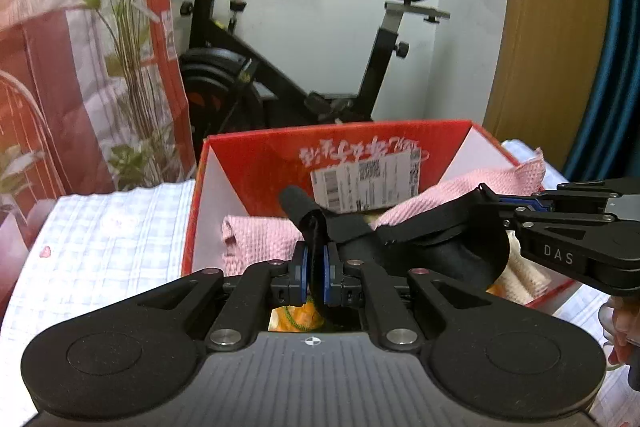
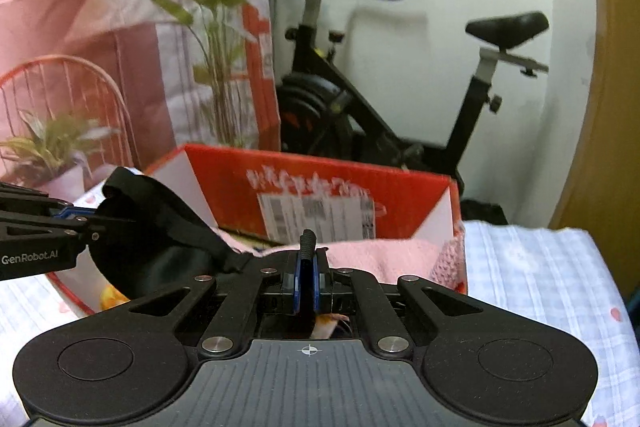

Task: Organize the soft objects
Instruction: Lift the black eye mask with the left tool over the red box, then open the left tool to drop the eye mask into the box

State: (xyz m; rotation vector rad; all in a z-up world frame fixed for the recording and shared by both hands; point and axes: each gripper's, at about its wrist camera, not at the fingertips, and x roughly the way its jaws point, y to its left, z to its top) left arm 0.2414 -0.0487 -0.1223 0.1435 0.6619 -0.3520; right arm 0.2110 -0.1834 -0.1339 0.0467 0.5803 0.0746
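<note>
Eye mask (image 1: 452, 247), black, hangs over the red box (image 1: 256, 163) with both the left gripper (image 1: 316, 271) and the right gripper (image 2: 307, 281) clamped on it, pink towel (image 1: 260, 239) already inside, mask still to drop.

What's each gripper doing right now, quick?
Left gripper: shut on the black eye mask.
Right gripper: shut on the same eye mask.

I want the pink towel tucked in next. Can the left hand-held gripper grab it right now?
Probably not yet. The left hand-held gripper is shut on the black fabric piece, which also drapes over the pink towel in the red box. It would need to let go first.
</note>
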